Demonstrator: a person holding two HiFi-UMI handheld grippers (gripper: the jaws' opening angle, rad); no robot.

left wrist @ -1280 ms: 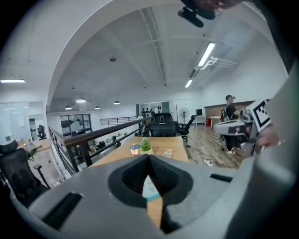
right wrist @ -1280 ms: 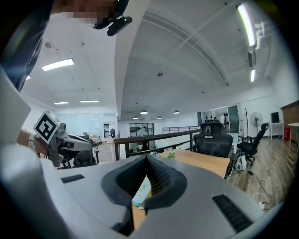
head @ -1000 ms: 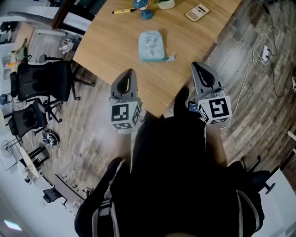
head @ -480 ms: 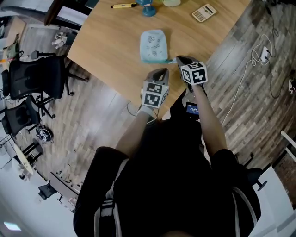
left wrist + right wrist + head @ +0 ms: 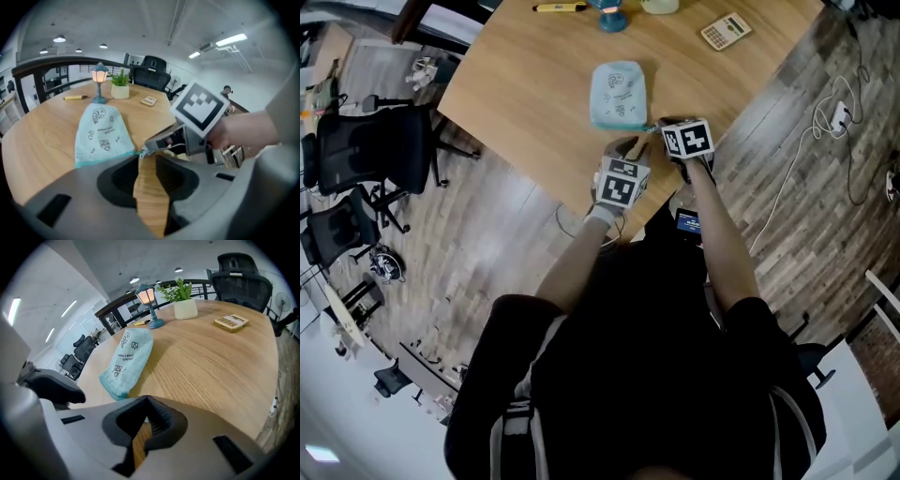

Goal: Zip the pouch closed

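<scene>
In the head view, a pale blue fabric pouch with small printed drawings point(image 5: 619, 94) is seen lying flat on the light wooden desk point(image 5: 525, 84), a little way in from its near corner, teal-trimmed end toward that corner. The left gripper point(image 5: 630, 148) is held just short of that end. The right gripper point(image 5: 664, 124) is held at the pouch's near right corner. A beige calculator point(image 5: 726, 31) is seen by the desk's right edge, well apart from the pouch.

In the left gripper view, the left gripper's jaws are parted by a narrow gap, with only bare wood between them. The right gripper's tips are seen on a small pale zip pull point(image 5: 142, 152) at the pouch's corner.

In the right gripper view, the jaws are pressed together at their tips, just short of the pouch's trimmed end.
</scene>
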